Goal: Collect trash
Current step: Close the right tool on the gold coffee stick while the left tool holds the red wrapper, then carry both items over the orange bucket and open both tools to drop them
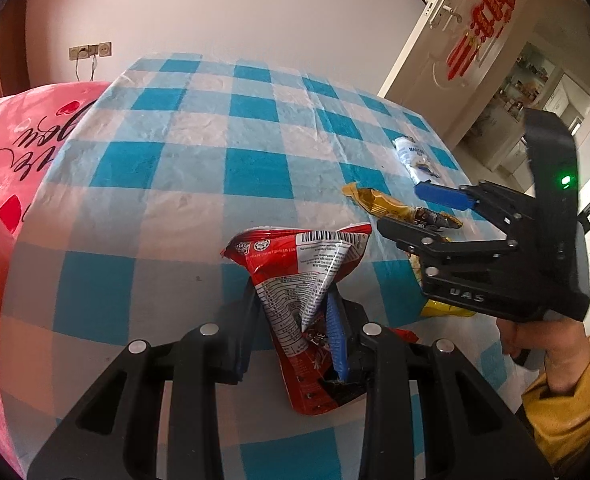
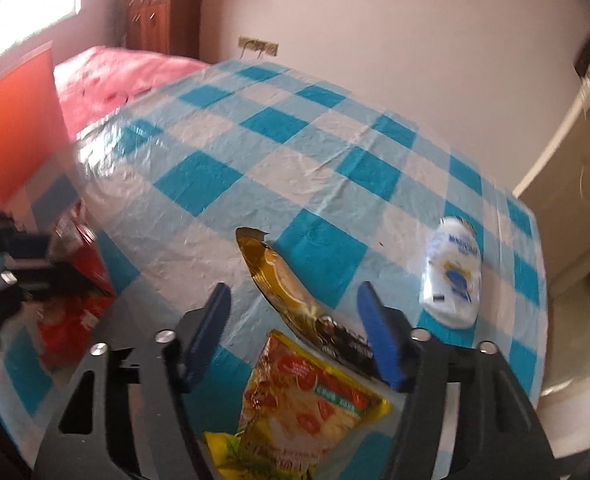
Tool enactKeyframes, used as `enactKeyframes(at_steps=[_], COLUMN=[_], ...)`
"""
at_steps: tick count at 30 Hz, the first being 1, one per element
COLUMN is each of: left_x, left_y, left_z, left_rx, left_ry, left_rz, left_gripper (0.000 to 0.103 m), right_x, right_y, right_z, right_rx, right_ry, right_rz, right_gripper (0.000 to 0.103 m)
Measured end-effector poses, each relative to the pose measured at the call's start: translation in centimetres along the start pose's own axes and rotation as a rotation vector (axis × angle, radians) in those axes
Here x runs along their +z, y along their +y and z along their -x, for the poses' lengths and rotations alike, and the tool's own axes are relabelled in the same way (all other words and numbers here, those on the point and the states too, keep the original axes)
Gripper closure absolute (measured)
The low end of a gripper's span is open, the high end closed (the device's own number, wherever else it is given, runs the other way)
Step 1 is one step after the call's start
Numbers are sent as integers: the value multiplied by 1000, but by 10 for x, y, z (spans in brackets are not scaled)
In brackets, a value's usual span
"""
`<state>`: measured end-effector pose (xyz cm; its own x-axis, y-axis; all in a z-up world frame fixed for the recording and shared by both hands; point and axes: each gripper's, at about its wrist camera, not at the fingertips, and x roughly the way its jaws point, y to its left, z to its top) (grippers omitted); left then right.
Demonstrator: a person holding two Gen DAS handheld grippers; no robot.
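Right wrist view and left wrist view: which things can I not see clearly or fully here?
- Red wrapper, right wrist view: blurred, partly behind the left gripper.
- Yellow packet: bottom cut off by the right view's edge; in the left view the right gripper covers most of it.
- White pouch, left view: print too small to read.

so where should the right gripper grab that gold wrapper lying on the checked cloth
Take the gold wrapper across its narrow middle, coming down from above with the right gripper straddling it. It lies flat and long on the tablecloth, its near dark end resting over the yellow noodle packet, so the free far half is probably the cleaner spot to pinch.
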<state>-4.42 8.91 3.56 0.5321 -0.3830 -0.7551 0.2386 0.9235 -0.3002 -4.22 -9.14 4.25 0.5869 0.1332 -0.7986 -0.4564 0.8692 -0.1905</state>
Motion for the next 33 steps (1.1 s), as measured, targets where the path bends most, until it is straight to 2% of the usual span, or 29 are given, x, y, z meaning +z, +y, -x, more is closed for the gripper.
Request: enactKeyframes(at_steps=[6,9,12,18,22,33], left_x=[-4,-6,-6,-7,-9,-12], left_y=[9,12,14,18,22,24], left_z=[6,7,7,8,11,22], left_rx=[-3,-2,-6,-12,-14,-35], left_ry=[-14,-16,-16,-24,-33,-58], left_rz=[0,-5,-3,3,12,14], left_gripper=[70,70,70,70,70,70], right_x=[1,1,0,1,1,5], right_y=[-4,-17,-22,-21,-24,-34], right_z=[-13,-18,-19,-18,-15,17], right_rx=[-16,31,82,81,76,29], right_ry=[51,61,64,61,37,-94], right_rz=[42,-6,-41,-77,-120,-205], right_gripper=[44,44,52,66,83,87])
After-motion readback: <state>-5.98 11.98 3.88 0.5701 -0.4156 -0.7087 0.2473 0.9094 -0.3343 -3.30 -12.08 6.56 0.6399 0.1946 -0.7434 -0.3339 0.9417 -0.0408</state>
